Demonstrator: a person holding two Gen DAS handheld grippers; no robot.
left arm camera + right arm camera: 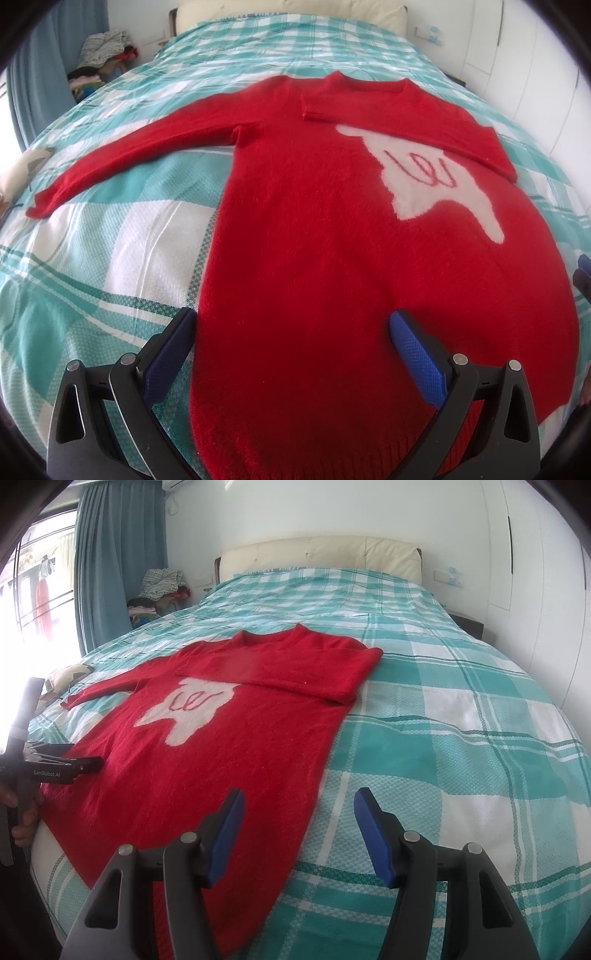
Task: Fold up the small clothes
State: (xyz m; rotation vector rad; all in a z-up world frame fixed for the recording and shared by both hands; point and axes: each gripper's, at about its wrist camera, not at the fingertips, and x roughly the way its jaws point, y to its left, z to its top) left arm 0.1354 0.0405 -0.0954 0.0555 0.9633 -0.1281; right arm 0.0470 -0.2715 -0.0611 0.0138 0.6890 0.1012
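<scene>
A red knitted sweater with a white patch on the chest lies flat on the bed. Its right sleeve is folded across the chest, and its left sleeve stretches out to the side. My left gripper hovers open over the sweater's lower left part, with nothing between the blue pads. My right gripper stands open above the sweater's lower right edge; one pad is over the red knit, the other over the bedspread. The left gripper also shows in the right wrist view, at the far left.
The bed carries a teal and white checked bedspread. A cream headboard stands at the far end. A pile of clothes sits beside the bed near blue curtains. White wardrobe doors line the right side.
</scene>
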